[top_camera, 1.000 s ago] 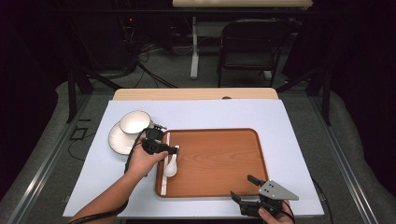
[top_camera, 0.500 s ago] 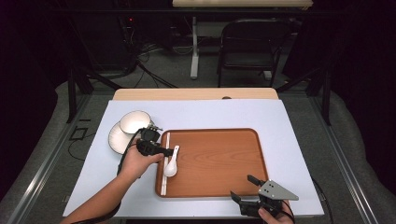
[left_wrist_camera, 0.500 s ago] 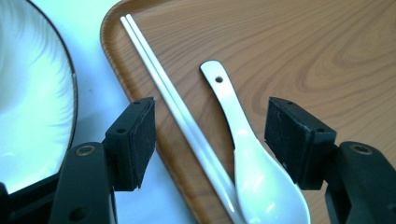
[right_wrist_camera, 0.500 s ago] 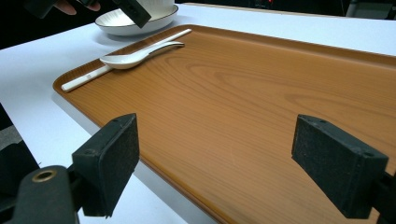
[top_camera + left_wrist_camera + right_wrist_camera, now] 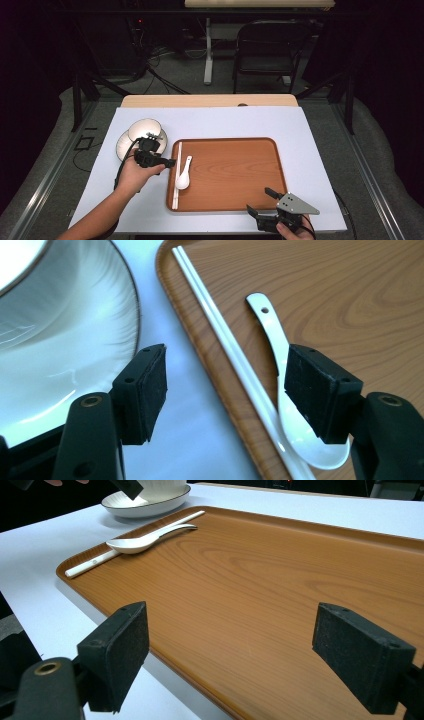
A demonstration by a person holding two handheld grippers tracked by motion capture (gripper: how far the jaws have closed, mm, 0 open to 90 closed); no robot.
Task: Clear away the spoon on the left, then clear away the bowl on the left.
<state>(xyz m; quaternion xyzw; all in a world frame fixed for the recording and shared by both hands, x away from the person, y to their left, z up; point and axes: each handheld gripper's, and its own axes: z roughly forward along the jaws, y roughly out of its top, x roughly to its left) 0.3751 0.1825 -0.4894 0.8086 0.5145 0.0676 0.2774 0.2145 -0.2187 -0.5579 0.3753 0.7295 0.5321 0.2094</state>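
Evidently a place setting is being laid on the wooden tray: the white spoon and the white chopsticks lie side by side along the tray's left edge, the spoon's bowl touching the chopsticks. The left tongs have just been opening and are held wide above the tray's left rim, with nothing between the pads; the spoon is judged to be released. The right tongs are parked wide open and empty at the tray's near right corner. Next, the bowl, stacked on the plate just left of the tray, is probably to be fetched. A clean grip on a thin rim would be called for. Ample bare room is left on the tray's right, though its raised lip must be cleared.
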